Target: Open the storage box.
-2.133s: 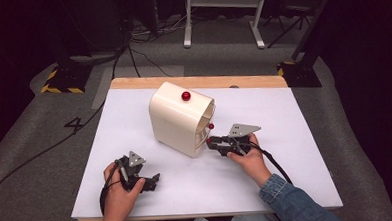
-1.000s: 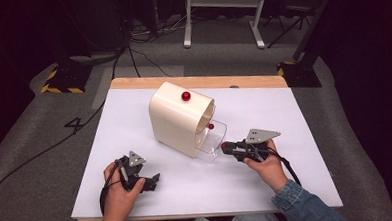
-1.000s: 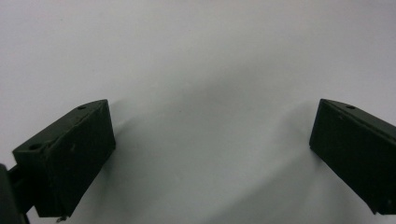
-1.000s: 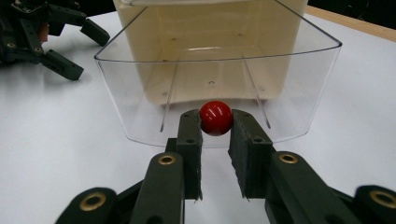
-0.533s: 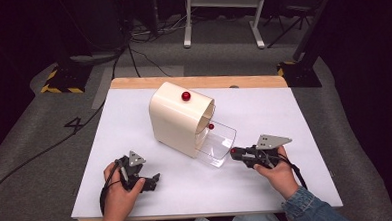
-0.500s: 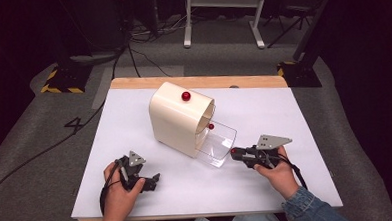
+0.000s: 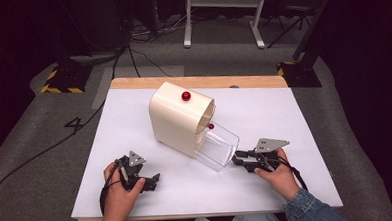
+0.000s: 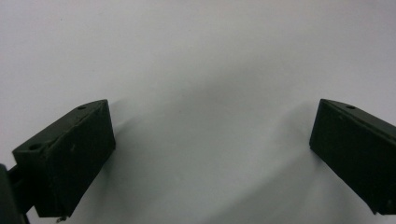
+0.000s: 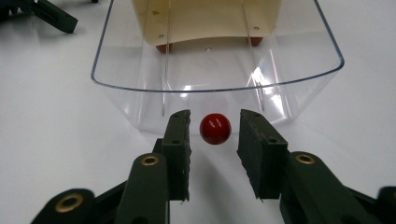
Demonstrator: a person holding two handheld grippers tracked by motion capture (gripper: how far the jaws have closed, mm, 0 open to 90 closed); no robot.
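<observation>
Item: we logged a cream housing (image 7: 180, 118) on the white table (image 7: 304, 111), its clear drawer (image 7: 217, 146) pulled out. The right gripper (image 9: 215, 130) had jaws slightly apart flanking the drawer's red knob (image 9: 215, 129), not touching. The left gripper (image 7: 149, 181) rested apart near the front-left, jaws wide.

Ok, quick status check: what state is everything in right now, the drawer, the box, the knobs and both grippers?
Clear drawer: pulled out of the box, nothing in it.
Cream box: upright on the table.
Drawer knob: between the right gripper's jaws, not clamped.
Top knob: untouched.
Right gripper: open.
Left gripper: open, on the table.
</observation>
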